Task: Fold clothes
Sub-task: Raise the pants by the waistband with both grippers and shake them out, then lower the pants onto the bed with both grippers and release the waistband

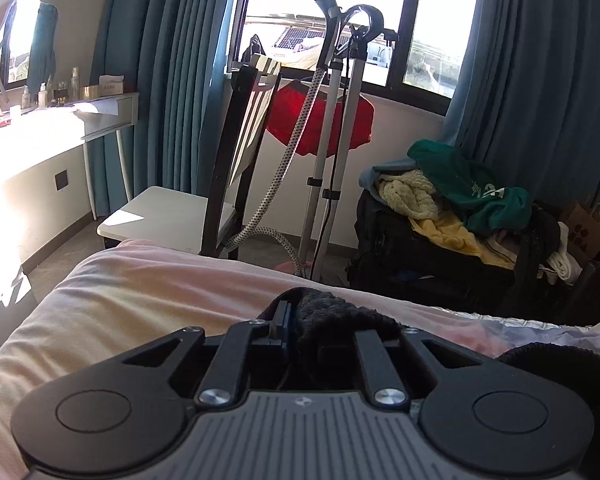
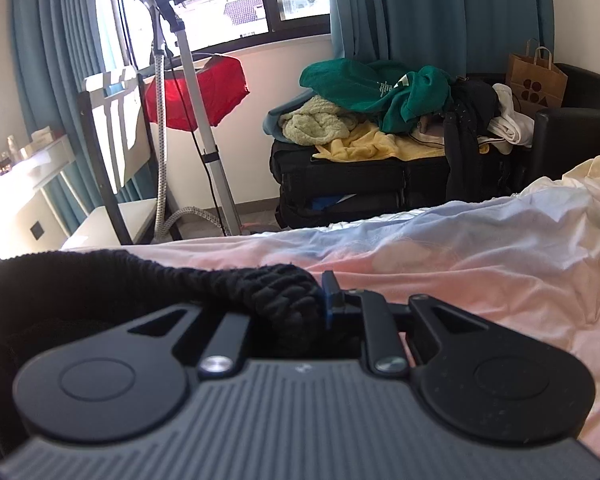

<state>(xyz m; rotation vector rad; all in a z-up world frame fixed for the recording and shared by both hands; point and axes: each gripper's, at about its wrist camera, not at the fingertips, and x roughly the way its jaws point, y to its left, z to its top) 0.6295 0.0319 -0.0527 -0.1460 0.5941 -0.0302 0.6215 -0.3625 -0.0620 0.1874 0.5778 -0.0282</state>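
Note:
A dark knitted garment (image 1: 332, 316) is bunched between the fingers of my left gripper (image 1: 300, 316), which is shut on it just above the pink bed cover (image 1: 140, 292). More of the garment trails off at the right edge (image 1: 560, 360). In the right wrist view my right gripper (image 2: 312, 300) is shut on the same dark knit (image 2: 284, 296), which stretches away to the left (image 2: 80, 276) over the bed (image 2: 480, 280). One blue-padded fingertip (image 2: 332, 292) shows; the other is hidden by the knit.
Beyond the bed stand a black suitcase (image 2: 340, 184) piled with green, yellow and white clothes (image 2: 372, 92), a garment steamer on a pole (image 1: 332, 140), a chair (image 1: 172, 216), a dressing table (image 1: 52, 124), a black armchair with a paper bag (image 2: 536, 80), and curtains.

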